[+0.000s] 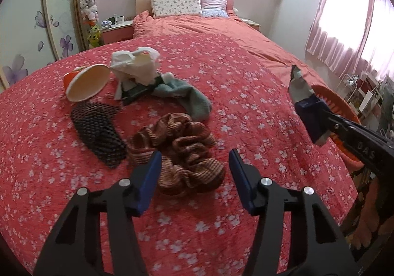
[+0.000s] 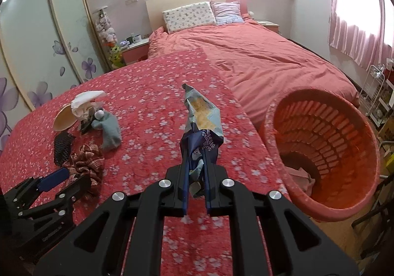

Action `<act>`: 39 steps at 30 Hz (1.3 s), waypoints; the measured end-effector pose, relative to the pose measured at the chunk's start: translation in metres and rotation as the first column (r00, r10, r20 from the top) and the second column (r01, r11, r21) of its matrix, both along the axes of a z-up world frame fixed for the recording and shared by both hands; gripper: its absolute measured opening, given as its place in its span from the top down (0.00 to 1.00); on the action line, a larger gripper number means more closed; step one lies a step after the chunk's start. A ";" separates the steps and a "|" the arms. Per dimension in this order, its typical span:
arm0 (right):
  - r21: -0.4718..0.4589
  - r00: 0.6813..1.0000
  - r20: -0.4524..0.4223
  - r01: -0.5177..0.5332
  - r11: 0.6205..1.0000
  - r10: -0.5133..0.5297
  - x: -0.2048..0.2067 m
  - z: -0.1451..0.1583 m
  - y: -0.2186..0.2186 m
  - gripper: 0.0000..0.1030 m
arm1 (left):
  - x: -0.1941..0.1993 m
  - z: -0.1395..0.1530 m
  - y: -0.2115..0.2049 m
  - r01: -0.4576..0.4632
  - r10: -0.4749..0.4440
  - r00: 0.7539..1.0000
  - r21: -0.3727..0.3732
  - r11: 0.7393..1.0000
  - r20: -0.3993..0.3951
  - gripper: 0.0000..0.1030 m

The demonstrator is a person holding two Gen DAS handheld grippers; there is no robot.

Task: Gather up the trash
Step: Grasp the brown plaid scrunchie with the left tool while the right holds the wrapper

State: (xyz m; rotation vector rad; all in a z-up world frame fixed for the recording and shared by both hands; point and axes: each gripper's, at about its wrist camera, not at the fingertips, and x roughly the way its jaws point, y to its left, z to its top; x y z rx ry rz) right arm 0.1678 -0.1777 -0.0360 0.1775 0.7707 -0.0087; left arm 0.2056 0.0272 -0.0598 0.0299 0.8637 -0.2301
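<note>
Left hand-held gripper [image 1: 195, 167] is closest to its lens: fingers parted about halfway, nothing pinched, blue pads straddling the near edge of the striped brown cloth [image 1: 179, 155] bunched on the bed [image 1: 246, 74]. Whether the pads touch that cloth I can't tell; they look just above or at its edge. No earlier shot to compare, so I read it as released, not gripping. Right hand-held gripper [image 2: 195, 153] is clenched on a crumpled snack wrapper [image 2: 200, 113], blue-and-yellow foil, pinched at its lower end so the rest stands up past the fingertips, clear of the bed. The pinch looks deliberate: a thin, floppy item stays controlled for transfer. Orange basket [image 2: 320, 204] sits just right of the wrapper, at the bed's edge, tipped so its mouth faces the camera, some pale scraps at the bottom; likely the trash target, placed within one short swing. Wrapper is beside the rim, not over it yet. Other items, all left of the wrapper: paper cup [image 1: 87, 84] on its side, crumpled white tissue/paper [image 1: 135, 64] just beyond the cup, teal sock [image 1: 189, 96] next to the tissue, black mesh piece [image 1: 98, 128] beside the striped cloth. My guess: cup and tissue are trash, socks and cloth aren't, so the left hand's target is ambiguous. Risk: the wrapper snagging on the basket rim when let go.
</note>
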 end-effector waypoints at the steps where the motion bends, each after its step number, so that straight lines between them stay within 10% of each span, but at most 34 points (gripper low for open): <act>1: 0.002 1.000 -0.002 0.005 1.000 -0.005 -0.001 -0.001 -0.003 0.90 | 0.002 -0.002 -0.002 -0.003 0.003 1.000 0.008 1.000 -0.005 0.46; 15: 0.041 0.999 -0.007 0.039 0.998 -0.039 -0.011 -0.005 -0.031 0.90 | 0.008 -0.021 -0.018 -0.023 0.026 0.999 0.088 0.996 -0.029 0.69; 39: 0.084 0.983 0.117 0.135 0.987 -0.144 -0.051 0.031 -0.092 0.90 | -0.021 0.076 -0.074 0.193 -0.179 0.979 -0.167 0.967 0.094 0.81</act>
